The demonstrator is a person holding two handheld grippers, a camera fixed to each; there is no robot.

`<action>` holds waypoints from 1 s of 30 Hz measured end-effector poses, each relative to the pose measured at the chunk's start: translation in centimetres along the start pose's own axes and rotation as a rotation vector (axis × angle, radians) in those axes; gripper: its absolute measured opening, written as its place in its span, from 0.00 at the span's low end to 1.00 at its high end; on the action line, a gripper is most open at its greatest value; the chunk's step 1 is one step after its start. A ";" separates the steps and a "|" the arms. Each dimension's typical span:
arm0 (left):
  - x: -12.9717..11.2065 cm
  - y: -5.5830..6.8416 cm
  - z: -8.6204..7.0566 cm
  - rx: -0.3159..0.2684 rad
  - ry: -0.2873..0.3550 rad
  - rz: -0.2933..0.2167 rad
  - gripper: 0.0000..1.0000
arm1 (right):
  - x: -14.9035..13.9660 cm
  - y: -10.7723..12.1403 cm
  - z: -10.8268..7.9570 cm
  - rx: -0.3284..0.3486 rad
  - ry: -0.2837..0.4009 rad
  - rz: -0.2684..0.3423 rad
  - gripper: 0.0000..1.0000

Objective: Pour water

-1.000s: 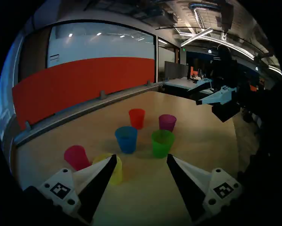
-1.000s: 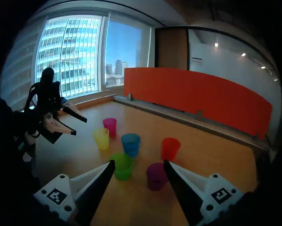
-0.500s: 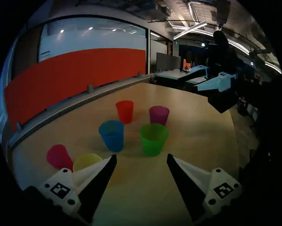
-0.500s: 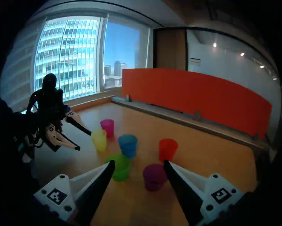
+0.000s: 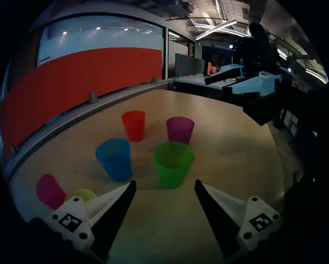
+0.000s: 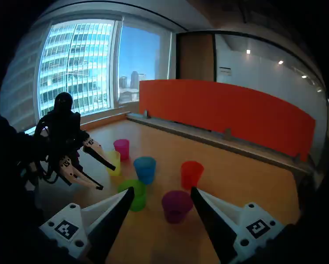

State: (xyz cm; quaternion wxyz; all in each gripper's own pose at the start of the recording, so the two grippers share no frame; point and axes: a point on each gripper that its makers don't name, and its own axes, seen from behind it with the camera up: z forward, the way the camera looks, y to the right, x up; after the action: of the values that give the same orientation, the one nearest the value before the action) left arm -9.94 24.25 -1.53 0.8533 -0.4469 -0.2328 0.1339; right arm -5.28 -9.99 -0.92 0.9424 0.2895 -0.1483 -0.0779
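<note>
Wooden table (image 5: 235, 149), left claw (image 5: 163, 182) spread, aimed at green cup (image 5: 173, 160); right claw (image 6: 161, 189) spread, aimed at purple cup (image 6: 177, 204)

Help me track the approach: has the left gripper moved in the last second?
Yes. In the right gripper view the left gripper has come toward the yellow cup: its upper finger now crosses the cup, which it stood clear of before.

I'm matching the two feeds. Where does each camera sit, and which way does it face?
Left gripper view: rides the left gripper, jaws open in front, facing the green cup; right gripper beyond.
Right gripper view: rides the right gripper, facing the windows; left gripper at left.
Shared: the cups, the table, the orange panel.
</note>
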 end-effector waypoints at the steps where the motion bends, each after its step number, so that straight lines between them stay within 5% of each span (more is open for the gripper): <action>1: 0.0 0.1 0.3 -0.004 -0.002 0.002 0.99 | 0.0 0.1 0.0 -0.001 0.001 0.001 1.00; 18: 0.5 1.5 5.7 -0.044 -0.041 0.022 1.00 | -0.5 1.3 0.0 -0.015 -0.002 0.020 1.00; 30: 1.1 1.8 7.7 -0.062 -0.045 0.029 0.99 | -1.0 1.9 -0.1 -0.023 -0.007 0.033 1.00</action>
State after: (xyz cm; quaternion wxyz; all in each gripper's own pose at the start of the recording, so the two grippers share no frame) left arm -12.95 31.15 1.06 0.8317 -0.4732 -0.2492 0.1491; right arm -6.10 -8.15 -0.13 0.9463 0.2760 -0.1554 -0.0652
